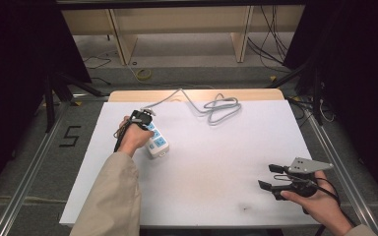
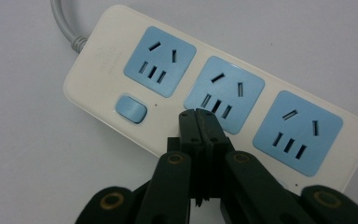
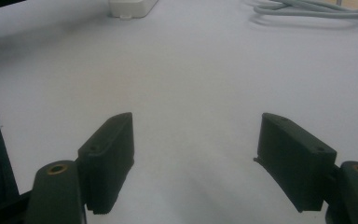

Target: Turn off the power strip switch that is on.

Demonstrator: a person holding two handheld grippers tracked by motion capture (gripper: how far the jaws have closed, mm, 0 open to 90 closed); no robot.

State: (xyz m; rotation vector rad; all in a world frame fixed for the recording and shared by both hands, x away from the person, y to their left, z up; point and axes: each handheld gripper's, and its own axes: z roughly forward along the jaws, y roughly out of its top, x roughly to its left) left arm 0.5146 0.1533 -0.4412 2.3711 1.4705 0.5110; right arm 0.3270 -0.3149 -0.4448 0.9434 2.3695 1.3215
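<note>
High view: I see the left gripper (image 1: 145,118) over the power strip (image 1: 156,141) at the far-left part of the white table (image 1: 216,177), with my left hand (image 1: 133,137) covering most of it, so jaw state isn't readable from up there. The left gripper view settles it: both jaws are pressed flat together, nothing between them, with the tips over the strip's near edge, below the middle socket (image 2: 223,95) and just right of the blue rocker switch (image 2: 131,109). I can't tell whether they touch the casing.

The strip is cream plastic with three light-blue sockets in a row, the switch at the cable end. Its grey cable (image 1: 216,108) runs to the far edge and lies in a loose coil.

The right gripper (image 1: 274,177) hangs near the table's right-front corner, well apart from the strip, jaws spread wide and empty; its own view shows bare tabletop between them.
</note>
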